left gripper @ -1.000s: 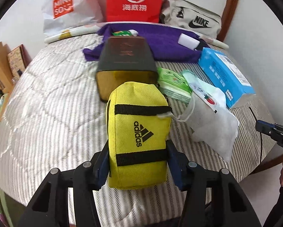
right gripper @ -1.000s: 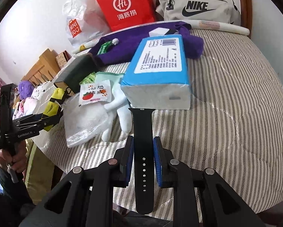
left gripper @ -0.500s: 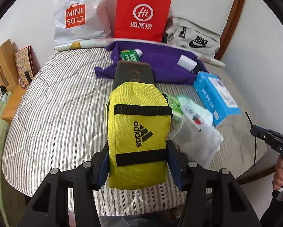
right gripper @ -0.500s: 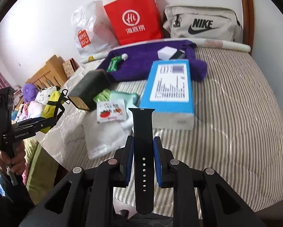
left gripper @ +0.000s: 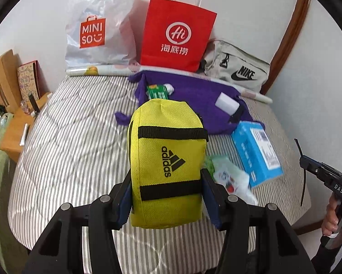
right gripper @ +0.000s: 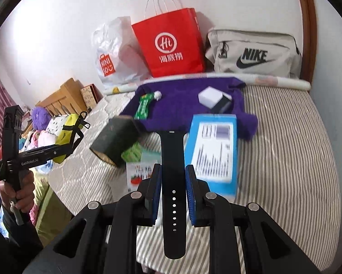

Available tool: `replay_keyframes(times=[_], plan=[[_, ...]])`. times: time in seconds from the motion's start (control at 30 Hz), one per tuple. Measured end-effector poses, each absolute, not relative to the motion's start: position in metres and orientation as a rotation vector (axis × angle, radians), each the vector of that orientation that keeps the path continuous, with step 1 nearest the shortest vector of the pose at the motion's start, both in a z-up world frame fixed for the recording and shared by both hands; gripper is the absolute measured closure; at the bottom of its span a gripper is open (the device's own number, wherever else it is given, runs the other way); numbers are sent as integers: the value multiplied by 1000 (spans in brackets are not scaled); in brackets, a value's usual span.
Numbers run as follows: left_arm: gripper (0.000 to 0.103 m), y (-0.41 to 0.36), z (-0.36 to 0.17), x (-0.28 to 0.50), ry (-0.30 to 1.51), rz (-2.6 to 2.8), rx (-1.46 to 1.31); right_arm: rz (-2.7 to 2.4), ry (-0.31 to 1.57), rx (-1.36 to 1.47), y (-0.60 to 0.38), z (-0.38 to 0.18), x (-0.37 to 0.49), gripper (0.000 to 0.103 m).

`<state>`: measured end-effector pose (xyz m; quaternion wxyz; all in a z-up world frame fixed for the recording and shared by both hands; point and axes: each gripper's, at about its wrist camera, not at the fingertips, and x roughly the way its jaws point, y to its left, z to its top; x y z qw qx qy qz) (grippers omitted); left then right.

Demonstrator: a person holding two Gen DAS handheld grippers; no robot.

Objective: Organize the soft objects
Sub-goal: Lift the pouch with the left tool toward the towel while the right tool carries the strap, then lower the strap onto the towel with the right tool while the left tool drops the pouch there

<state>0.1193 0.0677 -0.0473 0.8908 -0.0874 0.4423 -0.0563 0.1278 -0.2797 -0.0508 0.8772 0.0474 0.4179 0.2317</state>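
Note:
My left gripper (left gripper: 166, 189) is shut on a yellow Adidas pouch (left gripper: 167, 159), held upright above the striped bed (left gripper: 75, 150). My right gripper (right gripper: 173, 178) is shut on a black watch strap (right gripper: 173, 166), which stands up between the blue pads and hangs below them. In the right wrist view the left gripper (right gripper: 72, 134) shows at the left edge with the yellow pouch (right gripper: 67, 130) in it. Down on the bed lie a blue tissue pack (right gripper: 213, 150), a dark box (right gripper: 116, 141), green wipes (right gripper: 132, 154) and a clear bag with a strawberry label (right gripper: 137, 175).
A purple cloth (right gripper: 186, 105) carries a green tube (right gripper: 145, 105) and a white block (right gripper: 210, 96). At the wall stand a red paper bag (left gripper: 175, 34), a Miniso plastic bag (left gripper: 97, 36) and a grey Nike bag (left gripper: 237, 70). A wooden shelf (left gripper: 13, 123) is left of the bed.
Both grippers have risen above the bed with their loads, so the bed and the items on it look smaller and farther away. Neither grip has changed.

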Motion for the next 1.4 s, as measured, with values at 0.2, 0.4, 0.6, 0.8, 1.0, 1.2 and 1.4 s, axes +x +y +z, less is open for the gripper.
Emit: replay_keyframes(times=[0.2, 0.4, 0.6, 0.8, 1.0, 1.2, 1.4], plan=[[51, 67, -38, 150, 918, -113, -184, 505, 861, 96, -270, -39, 163, 83], [51, 70, -36, 177, 920, -110, -188, 520, 846, 93, -259, -32, 203, 83], [51, 72, -40, 201, 932, -113, -190, 517, 857, 86, -249, -37, 241, 83], [51, 71, -47, 226, 944, -126, -185, 513, 856, 75, -242, -44, 272, 83], [51, 65, -54, 259, 962, -148, -165, 496, 863, 86, -236, -53, 308, 83], [51, 61, -62, 291, 974, -157, -163, 485, 889, 91, -230, -69, 340, 83], [51, 57, -75, 319, 1003, -169, -165, 489, 924, 69, -219, -86, 365, 83]])
